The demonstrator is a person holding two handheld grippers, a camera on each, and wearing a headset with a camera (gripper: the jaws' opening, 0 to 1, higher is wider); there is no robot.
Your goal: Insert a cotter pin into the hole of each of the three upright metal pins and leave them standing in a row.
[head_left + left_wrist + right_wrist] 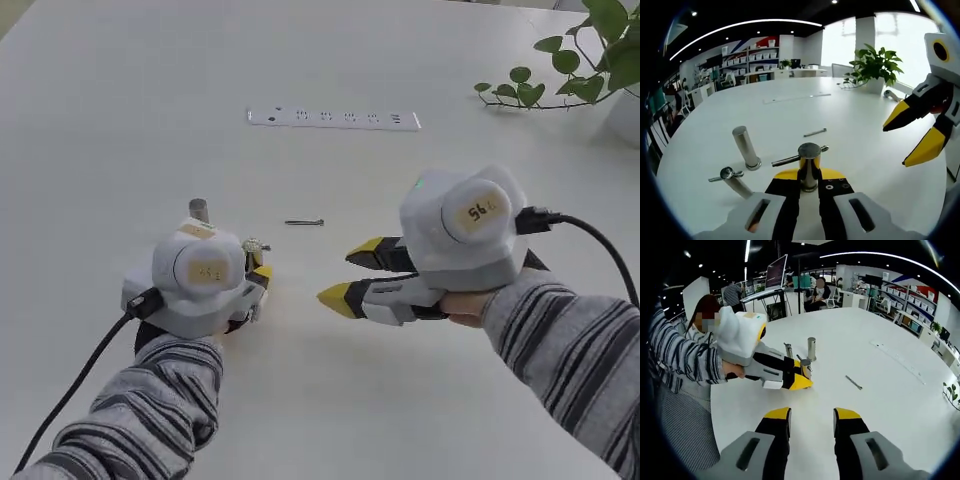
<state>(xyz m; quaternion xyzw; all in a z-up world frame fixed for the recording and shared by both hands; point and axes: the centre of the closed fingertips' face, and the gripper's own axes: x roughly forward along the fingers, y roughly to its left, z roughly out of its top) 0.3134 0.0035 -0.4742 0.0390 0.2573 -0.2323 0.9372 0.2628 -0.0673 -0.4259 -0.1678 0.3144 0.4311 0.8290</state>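
Observation:
My left gripper (809,176) is shut on an upright metal pin (809,162) that has a cotter pin (790,160) through its head. Left of it stands a bare metal pin (746,147), and nearer the camera a third pin (733,181) with a cotter pin across its top. A loose cotter pin (304,222) lies flat on the table beyond them. My right gripper (345,277) hovers open to the right of the left gripper (257,282), holding nothing. In the right gripper view the jaws (812,416) stand apart, facing the left gripper (792,377) and the bare pin (811,348).
A white power strip (333,119) lies across the far middle of the white table (120,110). A potted plant (590,60) stands at the far right corner. Cables trail from both grippers toward me. People sit at desks beyond the table's end.

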